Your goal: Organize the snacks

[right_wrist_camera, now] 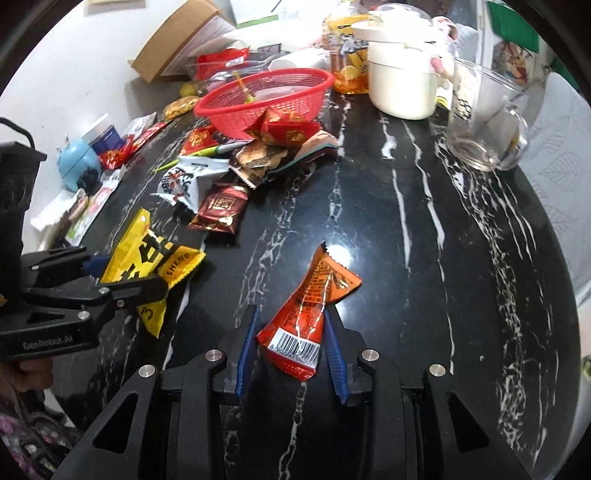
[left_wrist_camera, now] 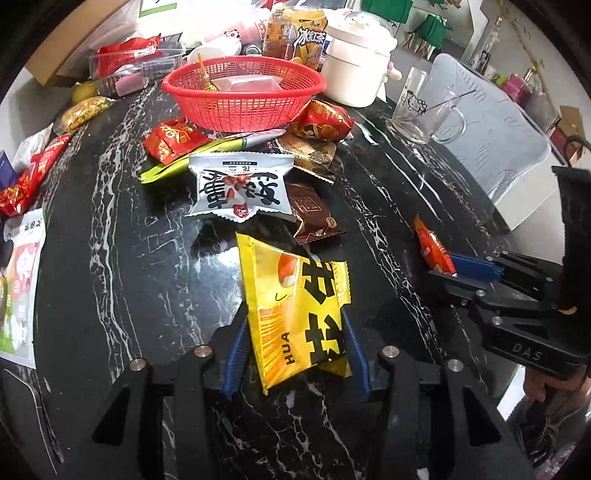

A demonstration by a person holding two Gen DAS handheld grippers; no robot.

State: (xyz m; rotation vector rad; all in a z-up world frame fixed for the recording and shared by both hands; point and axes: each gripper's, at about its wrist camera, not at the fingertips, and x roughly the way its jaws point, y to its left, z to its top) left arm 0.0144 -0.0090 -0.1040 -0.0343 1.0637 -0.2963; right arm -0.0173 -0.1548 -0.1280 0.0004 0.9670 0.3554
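Observation:
My left gripper (left_wrist_camera: 295, 332) is shut on a yellow snack packet (left_wrist_camera: 295, 314) with black lettering; both blue pads press its sides above the black marble table (left_wrist_camera: 122, 229). From the right wrist view the same packet (right_wrist_camera: 147, 254) sticks out of the left gripper (right_wrist_camera: 136, 275). My right gripper (right_wrist_camera: 291, 314) is shut on an orange-red packet (right_wrist_camera: 310, 302) with a barcode, also seen in the left wrist view as the orange-red packet (left_wrist_camera: 432, 247) in the right gripper (left_wrist_camera: 443, 267). A red mesh basket (left_wrist_camera: 240, 110) (right_wrist_camera: 258, 107) stands at the far side and holds a few items.
Loose snacks lie piled in front of the basket: a white packet (left_wrist_camera: 240, 188), a brown one (left_wrist_camera: 314, 214) and red ones (left_wrist_camera: 170, 140). A glass mug (right_wrist_camera: 480, 122), a white pot (right_wrist_camera: 402, 81) and an iced tea bottle (left_wrist_camera: 295, 33) stand behind. More packets line the left edge.

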